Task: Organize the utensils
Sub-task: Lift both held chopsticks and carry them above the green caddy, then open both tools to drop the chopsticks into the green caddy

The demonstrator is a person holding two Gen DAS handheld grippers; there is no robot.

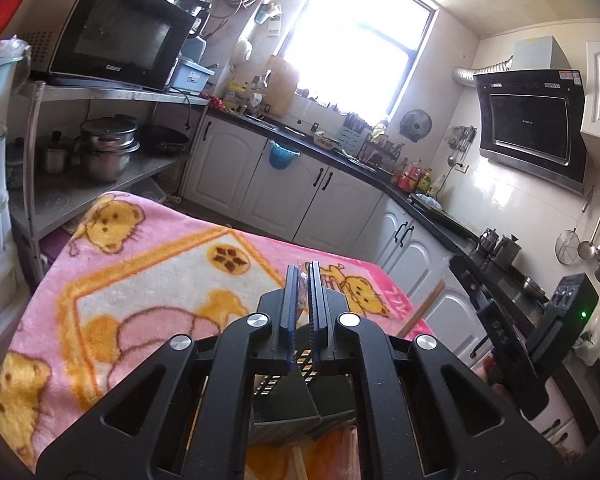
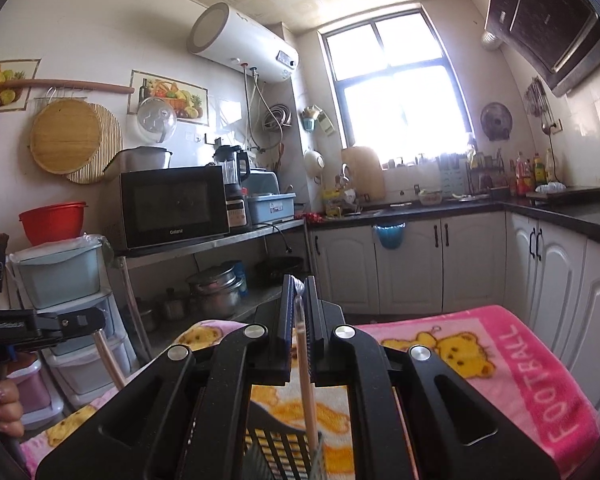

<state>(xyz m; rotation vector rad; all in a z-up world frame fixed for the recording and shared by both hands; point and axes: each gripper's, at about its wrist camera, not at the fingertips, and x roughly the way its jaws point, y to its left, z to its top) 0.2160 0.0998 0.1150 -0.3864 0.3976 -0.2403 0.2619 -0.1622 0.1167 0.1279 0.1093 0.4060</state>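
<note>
My left gripper (image 1: pixel 303 280) is shut on a thin wooden chopstick (image 1: pixel 300 462) that hangs below its fingers, above a black perforated utensil holder (image 1: pixel 300 358). In the right wrist view that same gripper (image 2: pixel 96 320) appears at the left with its chopstick (image 2: pixel 110 360) slanting down. My right gripper (image 2: pixel 299 304) has its jaws slightly apart around another chopstick (image 2: pixel 305 380) in clear wrap, which stands loosely between the pads. Its lower end sits inside the holder (image 2: pixel 276 454).
The holder stands on a table under a pink bear-print blanket (image 2: pixel 512 364). A hand (image 2: pixel 4 408) grips the left tool. A metal shelf with pots (image 1: pixel 108 148) and a microwave (image 1: pixel 120 36) stands left; white cabinets (image 1: pixel 300 192) and a dark counter run behind.
</note>
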